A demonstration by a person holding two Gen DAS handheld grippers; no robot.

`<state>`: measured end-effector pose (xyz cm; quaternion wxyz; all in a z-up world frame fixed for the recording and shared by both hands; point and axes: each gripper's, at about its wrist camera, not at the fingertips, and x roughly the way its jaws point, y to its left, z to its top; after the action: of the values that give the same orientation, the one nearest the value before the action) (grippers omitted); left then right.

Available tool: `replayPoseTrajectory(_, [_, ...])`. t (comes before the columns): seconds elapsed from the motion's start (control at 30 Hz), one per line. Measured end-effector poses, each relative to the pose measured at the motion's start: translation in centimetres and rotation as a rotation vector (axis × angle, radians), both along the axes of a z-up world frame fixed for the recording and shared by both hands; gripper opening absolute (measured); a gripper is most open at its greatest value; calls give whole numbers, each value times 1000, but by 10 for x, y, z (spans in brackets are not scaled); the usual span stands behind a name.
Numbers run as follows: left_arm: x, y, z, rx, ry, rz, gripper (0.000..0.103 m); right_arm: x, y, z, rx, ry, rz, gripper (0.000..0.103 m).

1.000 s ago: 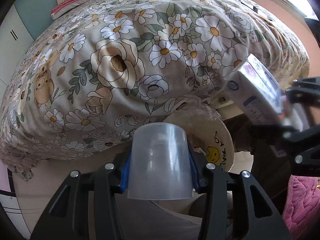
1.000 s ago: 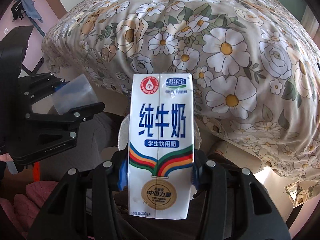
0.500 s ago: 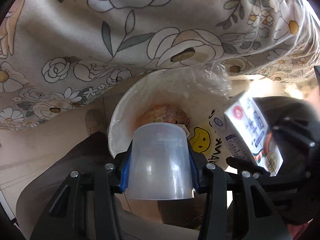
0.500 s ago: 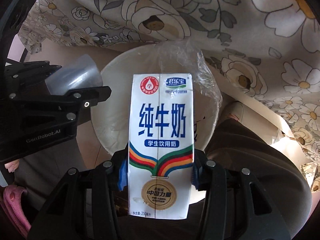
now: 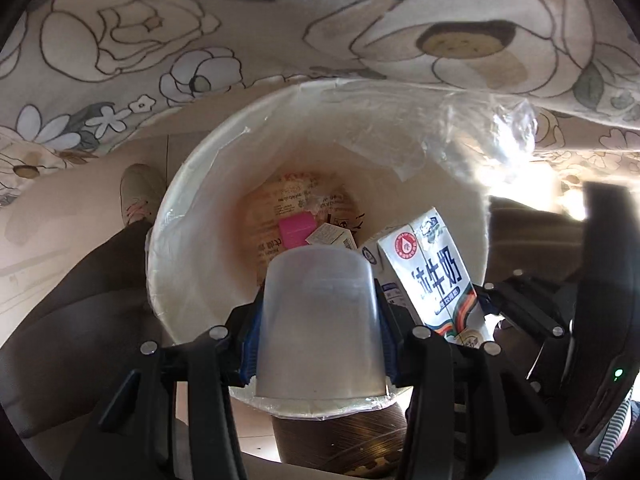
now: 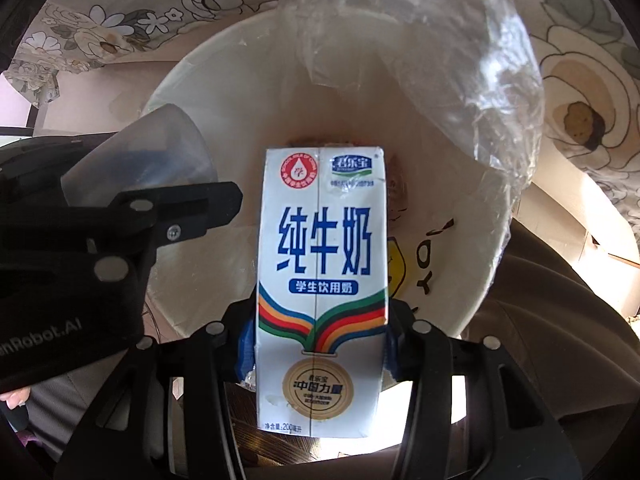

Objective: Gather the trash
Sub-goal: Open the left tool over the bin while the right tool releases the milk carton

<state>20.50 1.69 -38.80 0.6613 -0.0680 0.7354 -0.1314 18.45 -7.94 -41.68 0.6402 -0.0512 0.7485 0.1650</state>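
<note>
A: Step check. Both grippers over the bin?

B: Yes. Left gripper (image 5: 318, 320) has its jaws clamped on the clear plastic cup (image 5: 320, 320), held upside down, base pointing into the bin. Right gripper (image 6: 320, 344) has its jaws clamped on the milk carton (image 6: 322, 280), upright between the pads. Both point steeply down over the mouth of the white trash bin (image 5: 192, 216).

A: Bin location?

B: On the floor, right against the edge of the bed with the floral quilt (image 5: 240, 32). A clear liner bag (image 6: 460, 60) is bunched up over the far rim. There's trash at the bottom already: a pink piece (image 5: 297, 231), a small box, and what might be a printed wrapper; it's too dim down there to be sure.

A: So the stage is?

B: Drop stage, I'd say. Items are carried to the bin, not yet let go. The carton overhangs the opening, and so does the cup.

A: Next move needs?

B: Open each pair of jaws so both fall inside. The grippers sit close together, so watch they don't knock. The loose liner flap could catch the carton.
</note>
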Motion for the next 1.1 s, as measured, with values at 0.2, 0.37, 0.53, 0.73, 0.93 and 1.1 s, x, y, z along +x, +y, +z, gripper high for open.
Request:
replayPoseTrajectory(0.2, [3,0,-20,-11,53,34,49,13,-1,-21,2,48,-19,49])
replayPoseTrajectory(0.37, [2,-2,-33,-17,94,37,49,17,-7,-26,-5,56,-37,50])
replayPoseTrajectory(0.53, [2,-2,-36,-11,97,47,66,18,-6,-24,-38,37,-35,64])
replayPoseTrajectory(0.73, [2,-2,-36,-5,99,49,66,13,-6,-19,-35,7,-29,64])
replayPoseTrajectory(0.93, [0,0,-33,1,98,45,66,9,-12,-15,-32,-4,-36,64])
replayPoseTrajectory(1.1, [-6,2,-18,13,83,22,72,-1,-6,-7,-18,1,-25,64])
